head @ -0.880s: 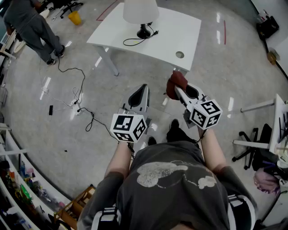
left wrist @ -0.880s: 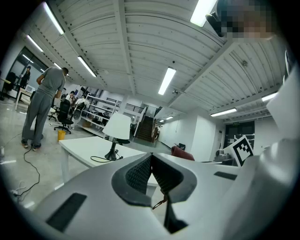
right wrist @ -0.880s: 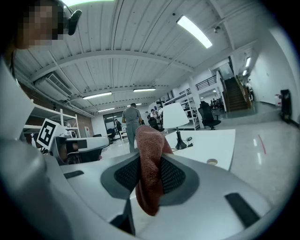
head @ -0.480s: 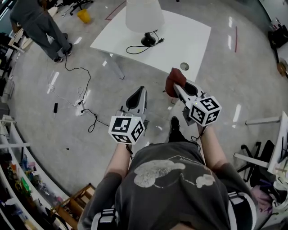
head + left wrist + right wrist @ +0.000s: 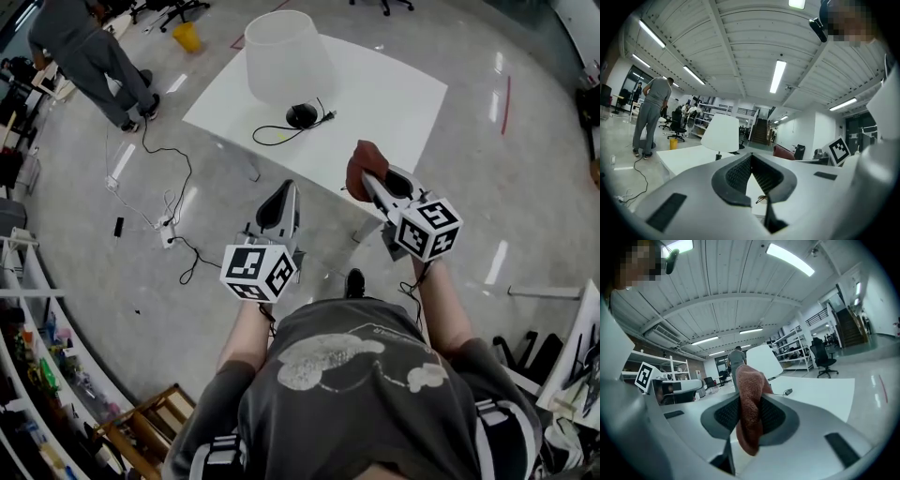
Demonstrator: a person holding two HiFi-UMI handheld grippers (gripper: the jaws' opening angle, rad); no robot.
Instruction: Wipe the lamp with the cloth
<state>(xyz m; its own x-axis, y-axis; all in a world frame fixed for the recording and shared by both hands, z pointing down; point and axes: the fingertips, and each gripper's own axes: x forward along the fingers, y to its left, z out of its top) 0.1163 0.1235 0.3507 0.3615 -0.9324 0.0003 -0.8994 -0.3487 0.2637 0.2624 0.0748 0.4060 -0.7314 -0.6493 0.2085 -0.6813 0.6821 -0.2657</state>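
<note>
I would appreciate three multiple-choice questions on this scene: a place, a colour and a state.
1. Where does the lamp stand?
A) on the white table
B) on the floor
C) on a shelf
2. What colour is the cloth?
A) blue
B) reddish-brown
C) yellow
3. How is the right gripper?
A) open, empty
B) shut on the cloth
C) shut on the cord
Answers: 1 A, its black base rests on that table; 2 B, plain in the head view; 3 B, the cloth hangs pinched between its jaws.

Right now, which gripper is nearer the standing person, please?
Left. The left gripper is on the standing person's side; the right gripper, clamping the cloth, lies farther away, by the table's near edge.
</note>
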